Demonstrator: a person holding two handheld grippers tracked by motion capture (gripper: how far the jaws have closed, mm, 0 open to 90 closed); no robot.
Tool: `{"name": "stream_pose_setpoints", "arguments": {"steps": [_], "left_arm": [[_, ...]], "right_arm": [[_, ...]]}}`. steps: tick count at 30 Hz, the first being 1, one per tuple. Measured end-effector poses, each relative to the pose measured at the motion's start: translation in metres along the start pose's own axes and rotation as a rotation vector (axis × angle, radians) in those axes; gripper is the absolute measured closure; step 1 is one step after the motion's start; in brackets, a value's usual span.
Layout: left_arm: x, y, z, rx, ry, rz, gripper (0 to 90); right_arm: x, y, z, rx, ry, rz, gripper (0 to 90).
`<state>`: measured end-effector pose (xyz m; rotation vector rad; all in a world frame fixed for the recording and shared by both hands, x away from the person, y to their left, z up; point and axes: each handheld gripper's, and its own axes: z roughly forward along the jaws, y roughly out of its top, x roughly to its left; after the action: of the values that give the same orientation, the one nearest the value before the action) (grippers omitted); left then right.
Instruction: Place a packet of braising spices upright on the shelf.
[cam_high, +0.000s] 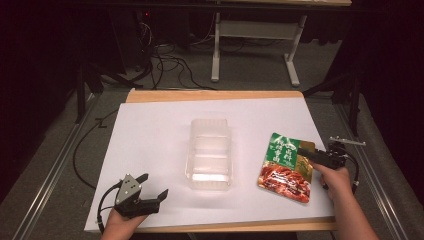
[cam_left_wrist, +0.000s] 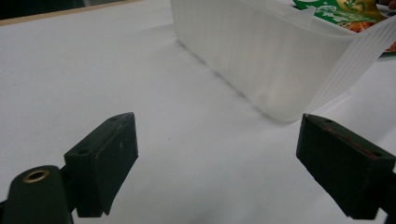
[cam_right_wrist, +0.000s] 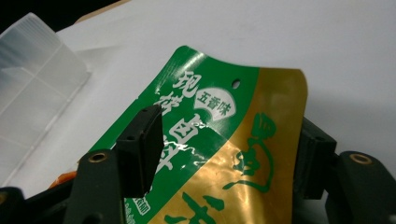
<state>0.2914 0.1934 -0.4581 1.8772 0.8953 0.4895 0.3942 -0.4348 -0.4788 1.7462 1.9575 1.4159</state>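
Left gripper (cam_high: 152, 196): near the front left edge of the white table sheet (cam_high: 150, 135), held low by a hand (cam_high: 120, 227) cut off at the bottom of the high view. Its jaws stand wide apart with nothing between them; in the left gripper view they frame bare sheet, pointed toward the clear plastic container (cam_left_wrist: 280, 60) just ahead.

Clear plastic container (cam_high: 210, 152): centre of the sheet, upright. Its walls are translucent and its inside is hard to make out.

Food pouch (cam_high: 286, 167): green, gold and red, right of the container and apart from it, lying on the sheet with its upper end raised. In the right gripper view its lower part is cut off by the frame.

Right gripper (cam_high: 306, 154): at the pouch's upper right edge, held level by a hand (cam_high: 336, 181) coming in from the lower right. In the right gripper view the pouch (cam_right_wrist: 219, 154) lies between the two jaws, one on each side; whether the pads press on it cannot be told.
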Motion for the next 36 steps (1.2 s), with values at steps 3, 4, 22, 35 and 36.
{"name": "stream_pose_setpoints", "arguments": {"steps": [3,4,22,35,36], "left_arm": [[0.0,0.0,0.0,0.005,-0.001,0.006,13.3],[0.0,0.0,0.0,0.003,-0.003,0.006,13.4],[0.001,-0.001,-0.001,-0.002,-0.008,-0.001,13.8],[-0.002,0.003,-0.003,-0.017,-0.021,0.028,13.8],[-0.001,0.003,-0.003,-0.016,-0.022,0.025,13.9]], "right_arm": [[0.003,-0.001,0.002,0.041,0.021,-0.036,45.2],[0.005,-0.001,0.004,0.053,0.027,-0.055,46.4],[0.009,-0.003,0.002,0.032,-0.026,-0.104,88.8],[0.026,-0.013,-0.033,-0.077,-0.055,-0.13,90.0],[0.029,-0.013,-0.036,-0.087,-0.056,-0.131,90.0]]}}
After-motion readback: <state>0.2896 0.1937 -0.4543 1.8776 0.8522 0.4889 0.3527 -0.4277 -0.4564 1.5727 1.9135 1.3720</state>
